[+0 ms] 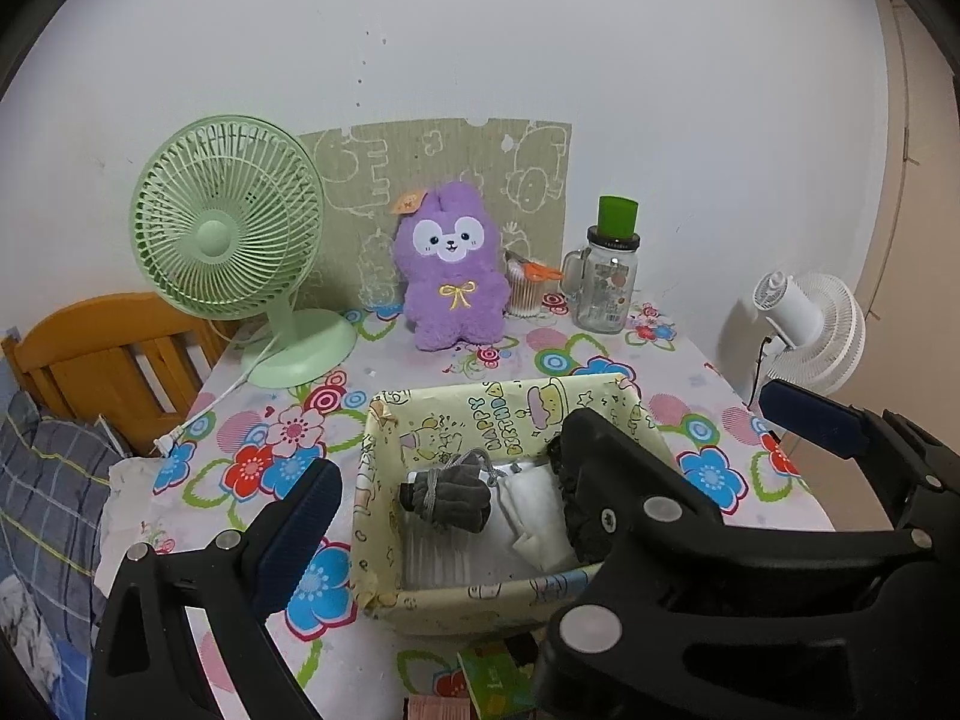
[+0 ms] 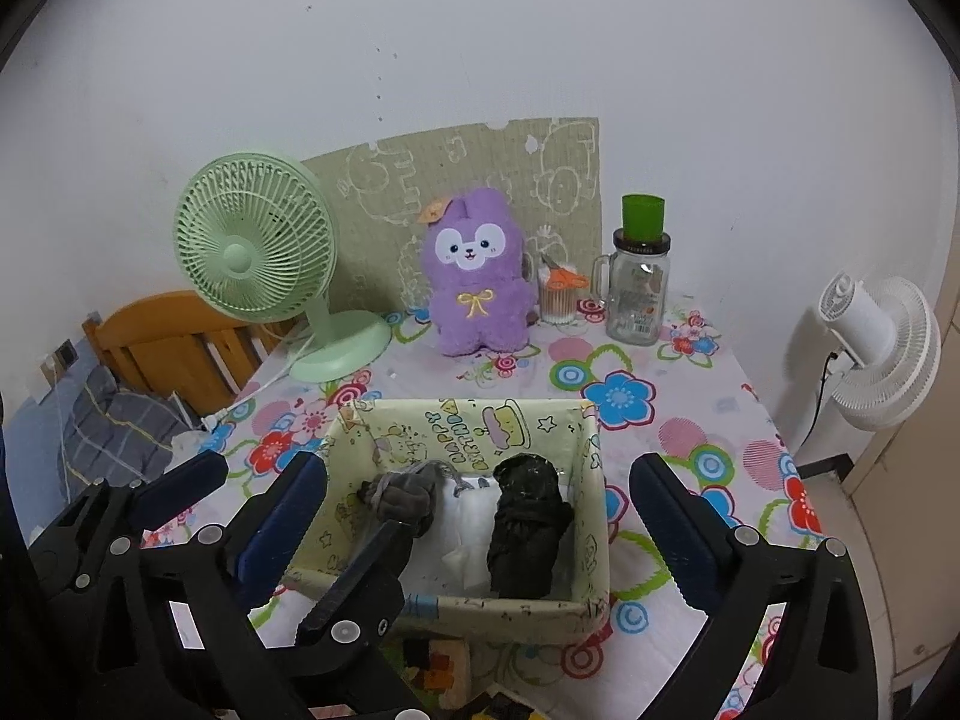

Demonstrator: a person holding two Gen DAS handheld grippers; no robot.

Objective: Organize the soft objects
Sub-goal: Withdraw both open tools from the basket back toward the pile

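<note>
1. both tools spread: left gripper (image 1: 540,450) and right gripper (image 2: 480,510) hold nothing.
2. grey gloves (image 2: 399,498) and black bundle (image 2: 528,531) lie in the box (image 2: 480,612), between the right gripper's fingers.
3. purple plush (image 1: 449,267) sits far ahead: probably light and squashy, best pinched at the body.

Yellow box (image 2: 543,612) holding grey bundle (image 2: 408,501) and black bundle (image 2: 525,531), purple plush (image 2: 477,276) behind

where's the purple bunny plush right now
In both views the purple bunny plush sits upright at the back of the table against the wall, between the green fan and the glass jar.
</note>
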